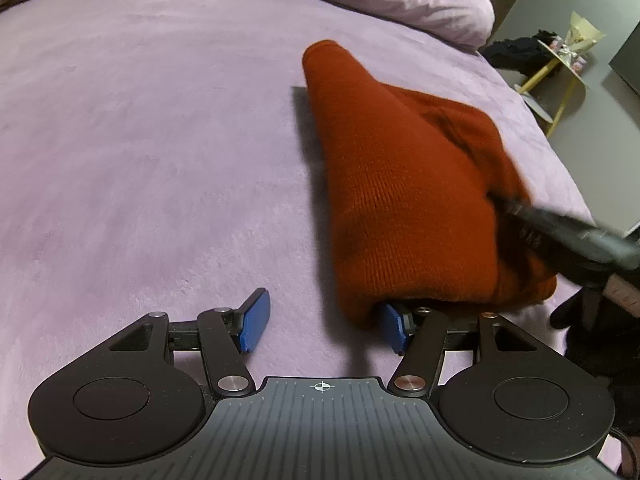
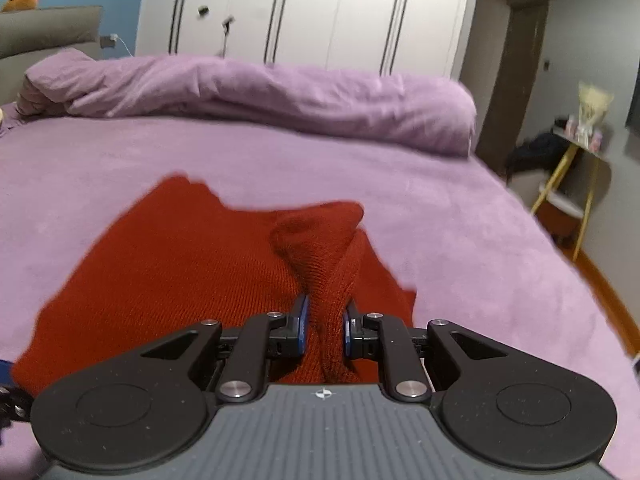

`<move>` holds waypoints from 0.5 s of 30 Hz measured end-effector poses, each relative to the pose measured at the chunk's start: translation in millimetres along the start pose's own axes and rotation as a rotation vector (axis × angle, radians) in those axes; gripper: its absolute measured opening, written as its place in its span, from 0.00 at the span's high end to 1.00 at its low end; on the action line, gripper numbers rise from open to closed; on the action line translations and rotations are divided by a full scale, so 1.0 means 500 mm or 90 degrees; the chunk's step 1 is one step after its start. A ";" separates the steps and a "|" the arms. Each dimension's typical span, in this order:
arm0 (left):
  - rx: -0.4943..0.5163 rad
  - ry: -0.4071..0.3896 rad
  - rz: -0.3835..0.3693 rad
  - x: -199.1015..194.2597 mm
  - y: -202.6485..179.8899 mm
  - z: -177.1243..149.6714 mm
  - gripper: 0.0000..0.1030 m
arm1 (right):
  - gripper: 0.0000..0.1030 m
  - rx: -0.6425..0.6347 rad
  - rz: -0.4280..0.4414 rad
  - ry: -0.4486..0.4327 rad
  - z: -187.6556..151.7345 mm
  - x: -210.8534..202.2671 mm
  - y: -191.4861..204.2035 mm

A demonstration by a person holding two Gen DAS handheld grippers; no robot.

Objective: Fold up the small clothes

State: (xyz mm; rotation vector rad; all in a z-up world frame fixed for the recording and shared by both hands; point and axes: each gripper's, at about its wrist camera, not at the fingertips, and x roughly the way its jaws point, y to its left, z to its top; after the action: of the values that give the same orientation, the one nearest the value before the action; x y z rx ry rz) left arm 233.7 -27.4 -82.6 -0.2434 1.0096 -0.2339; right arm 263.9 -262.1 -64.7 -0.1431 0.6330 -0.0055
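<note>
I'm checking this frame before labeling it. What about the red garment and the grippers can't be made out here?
- Left wrist view: right gripper is motion-blurred; its jaws are buried in the red knit garment.
- Left wrist view: left gripper has one blue pad partly under the garment's hem.
- Right wrist view: garment edges blurred; type and fold count unclear.

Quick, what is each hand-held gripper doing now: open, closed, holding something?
Left hand-held gripper: open, holding nothing; the red knit garment drapes over one finger.
Right hand-held gripper: closed on a bunch of the red knit garment.
</note>
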 end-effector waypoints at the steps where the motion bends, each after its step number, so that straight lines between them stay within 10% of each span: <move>1: 0.001 0.002 0.000 -0.001 0.000 0.000 0.38 | 0.84 0.017 0.023 0.033 -0.011 0.017 -0.009; 15: 0.017 0.007 -0.009 0.006 -0.025 -0.003 0.38 | 0.59 0.323 0.218 0.072 -0.058 0.003 -0.137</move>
State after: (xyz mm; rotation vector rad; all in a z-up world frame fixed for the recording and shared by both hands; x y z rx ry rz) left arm 232.7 -40.4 -81.9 -0.2246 1.0157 -0.2622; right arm 250.7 -333.7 -79.5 0.4594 0.7449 0.1568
